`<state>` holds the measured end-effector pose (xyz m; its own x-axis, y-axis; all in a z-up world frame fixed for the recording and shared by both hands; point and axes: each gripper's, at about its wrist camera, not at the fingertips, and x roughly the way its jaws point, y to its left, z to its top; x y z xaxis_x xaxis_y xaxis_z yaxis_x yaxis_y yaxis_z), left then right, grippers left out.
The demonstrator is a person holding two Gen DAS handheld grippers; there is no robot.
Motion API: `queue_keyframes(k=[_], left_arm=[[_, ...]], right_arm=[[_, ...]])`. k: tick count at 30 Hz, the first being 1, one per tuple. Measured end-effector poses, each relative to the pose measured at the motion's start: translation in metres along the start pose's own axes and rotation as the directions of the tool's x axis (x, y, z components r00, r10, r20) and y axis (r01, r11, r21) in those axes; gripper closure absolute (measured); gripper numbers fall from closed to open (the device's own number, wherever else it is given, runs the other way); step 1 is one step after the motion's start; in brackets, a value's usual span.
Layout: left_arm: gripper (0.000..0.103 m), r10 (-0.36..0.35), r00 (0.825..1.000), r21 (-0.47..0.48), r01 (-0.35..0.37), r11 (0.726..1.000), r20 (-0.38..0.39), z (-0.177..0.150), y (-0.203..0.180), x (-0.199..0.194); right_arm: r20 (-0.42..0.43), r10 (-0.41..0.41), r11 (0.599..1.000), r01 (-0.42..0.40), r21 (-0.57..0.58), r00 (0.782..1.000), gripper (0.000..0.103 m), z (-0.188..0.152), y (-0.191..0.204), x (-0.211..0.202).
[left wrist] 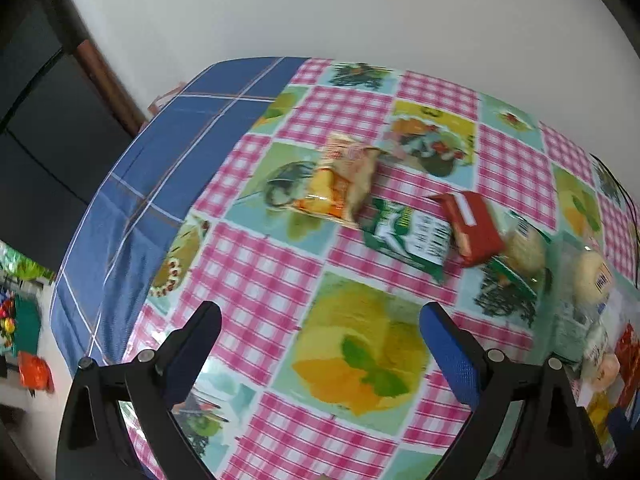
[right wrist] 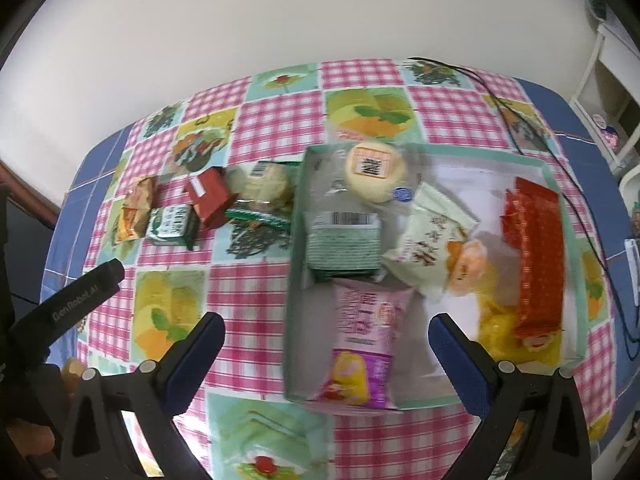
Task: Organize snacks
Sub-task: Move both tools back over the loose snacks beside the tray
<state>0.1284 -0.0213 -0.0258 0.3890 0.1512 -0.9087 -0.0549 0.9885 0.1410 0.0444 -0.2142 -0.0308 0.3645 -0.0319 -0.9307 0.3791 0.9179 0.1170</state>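
Left gripper [left wrist: 320, 312]: black frame with blue pads; held above the table, jaws spread wide, nothing between them; seen over a yellow fruit square of the cloth
Right gripper [right wrist: 326, 322]: same build; jaws spread wide and empty; held over the near edge of the box, above the pink-and-yellow snack bag [right wrist: 362, 344]
Clear shallow plastic box [right wrist: 560, 184]: set on the pink-checked fruit-print tablecloth [right wrist: 260, 288]; pink bag, green striped packet [right wrist: 344, 244], round pale bun in wrapper [right wrist: 374, 170], pale green sachet [right wrist: 432, 240] and red patterned packet [right wrist: 536, 256] are seen inside; exact overlaps blurred
Loose snacks, left of box: orange-yellow crinkled packet [left wrist: 344, 180], green-and-white packet [left wrist: 408, 236], red packet with white stripe [left wrist: 470, 226], pale cake in green-trimmed wrapper [left wrist: 522, 248]; laid in a row, neighbours touching or overlapping
Black cable [right wrist: 508, 112]: trailed across the far right of the cloth
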Motion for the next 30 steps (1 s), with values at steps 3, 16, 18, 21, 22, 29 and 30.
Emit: queue_keyframes(k=[3, 16, 18, 21, 22, 29, 30], left_arm=[[0.004, 0.007, 1.000, -0.022, -0.007, 1.000, -0.002, 0.003, 0.012, 0.004], [0.004, -0.030, 1.000, -0.045, 0.030, 0.999, -0.001, 0.023, 0.031, 0.016], [0.004, -0.034, 0.999, -0.033, 0.034, 0.999, 0.007, 0.029, 0.032, 0.017], [0.004, -0.044, 0.999, -0.023, 0.044, 0.999, 0.025, 0.038, 0.033, 0.017], [0.004, -0.045, 0.998, -0.022, 0.045, 0.999, 0.032, 0.041, 0.034, 0.017], [0.004, -0.072, 0.996, -0.030, 0.073, 0.997, 0.056, 0.055, 0.037, 0.024], [0.004, -0.079, 0.995, -0.025, 0.080, 0.996, 0.054, 0.056, 0.036, 0.027]], right_arm=[[-0.001, 0.022, 1.000, -0.022, -0.014, 1.000, 0.000, 0.000, 0.011, 0.004], [0.030, 0.092, 0.995, -0.091, -0.031, 0.995, 0.000, 0.013, 0.041, 0.019], [0.044, 0.099, 0.995, -0.098, -0.032, 0.994, 0.000, 0.018, 0.044, 0.019], [0.065, 0.111, 0.993, -0.108, -0.048, 0.992, 0.000, 0.025, 0.050, 0.021], [0.069, 0.113, 0.992, -0.110, -0.056, 0.991, 0.000, 0.028, 0.053, 0.022], [0.109, 0.121, 0.989, -0.110, -0.102, 0.987, 0.000, 0.046, 0.067, 0.027], [0.116, 0.119, 0.989, -0.108, -0.103, 0.986, 0.000, 0.049, 0.067, 0.028]])
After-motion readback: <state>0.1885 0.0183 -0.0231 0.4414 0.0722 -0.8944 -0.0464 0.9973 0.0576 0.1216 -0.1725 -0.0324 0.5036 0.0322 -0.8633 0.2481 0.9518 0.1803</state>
